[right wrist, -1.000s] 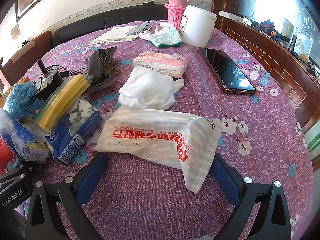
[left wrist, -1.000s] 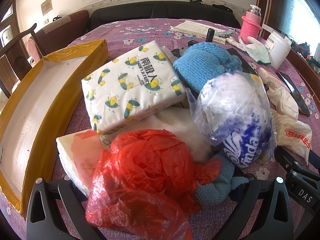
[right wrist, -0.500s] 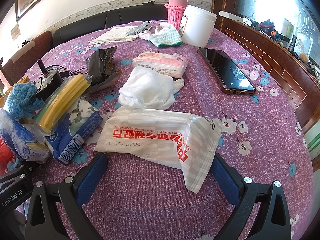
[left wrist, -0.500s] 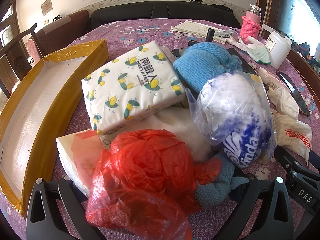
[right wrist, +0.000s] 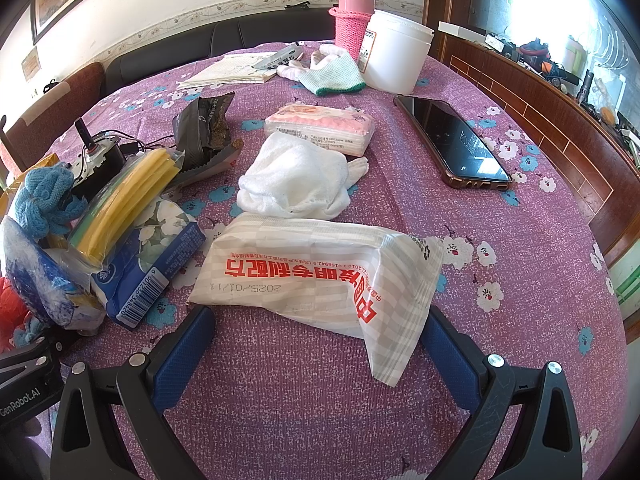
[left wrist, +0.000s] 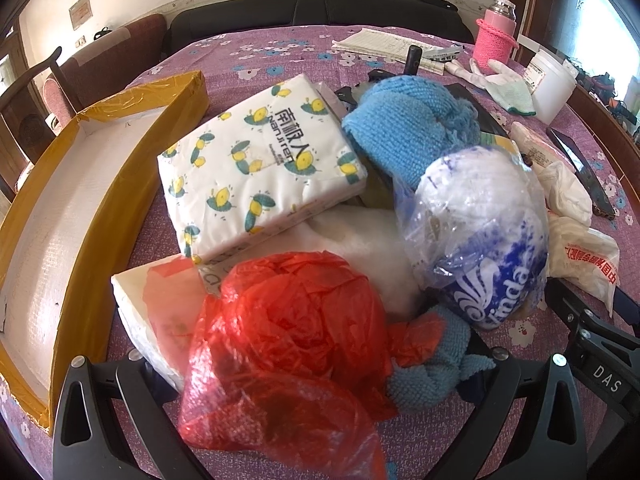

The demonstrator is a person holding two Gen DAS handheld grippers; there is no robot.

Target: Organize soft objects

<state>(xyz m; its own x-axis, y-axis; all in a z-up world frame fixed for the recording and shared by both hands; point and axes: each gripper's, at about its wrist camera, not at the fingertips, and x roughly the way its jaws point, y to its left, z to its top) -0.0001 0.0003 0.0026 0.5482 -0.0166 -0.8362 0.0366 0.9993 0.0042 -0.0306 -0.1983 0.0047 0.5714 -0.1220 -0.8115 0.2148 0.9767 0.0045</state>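
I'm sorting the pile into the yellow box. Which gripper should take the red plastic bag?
Left. The left gripper already straddles the red plastic bag, beside the yellow box. The right gripper faces the white packet.

Phone [right wrist: 454, 142] lies near white jar [right wrist: 396, 58], pink flask [right wrist: 354, 14].

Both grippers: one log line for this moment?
left gripper: open, around red bag | right gripper: open, at white packet | box
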